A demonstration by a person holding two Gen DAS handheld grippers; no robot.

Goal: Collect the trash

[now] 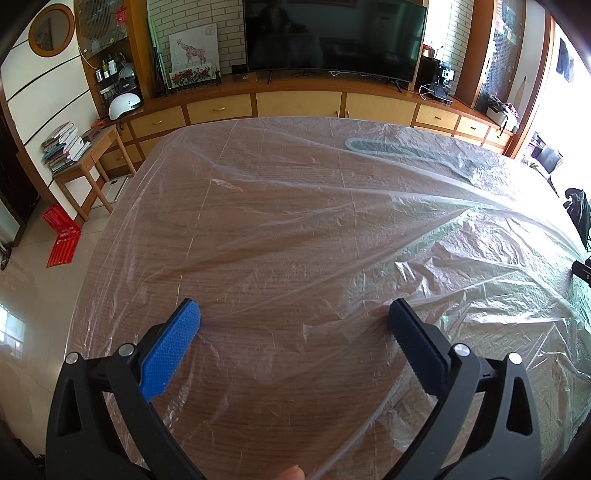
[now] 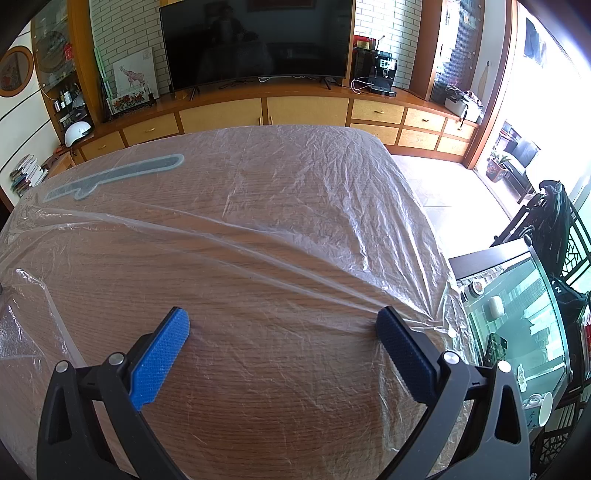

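A thin clear plastic sheet (image 1: 295, 221) covers the whole wooden table (image 1: 258, 406), wrinkled and bunched toward the right. A long grey-green shape (image 1: 399, 149) lies under it near the far edge, also visible as the grey-green shape (image 2: 114, 177) in the right wrist view. My left gripper (image 1: 293, 321) is open just above the sheet, its right finger (image 1: 413, 332) touching a raised fold. My right gripper (image 2: 282, 328) is open too, and a taut ridge of the plastic sheet (image 2: 258, 251) runs to its right finger (image 2: 402, 347). A fingertip (image 1: 293, 473) shows at the bottom edge.
A long wooden cabinet (image 1: 295, 103) with a TV (image 1: 332, 33) stands behind the table. A small desk (image 1: 92, 155) with books and a red bag (image 1: 62, 236) are on the left floor. A glass-topped side table (image 2: 517, 321) and dark chair (image 2: 554, 221) stand on the right.
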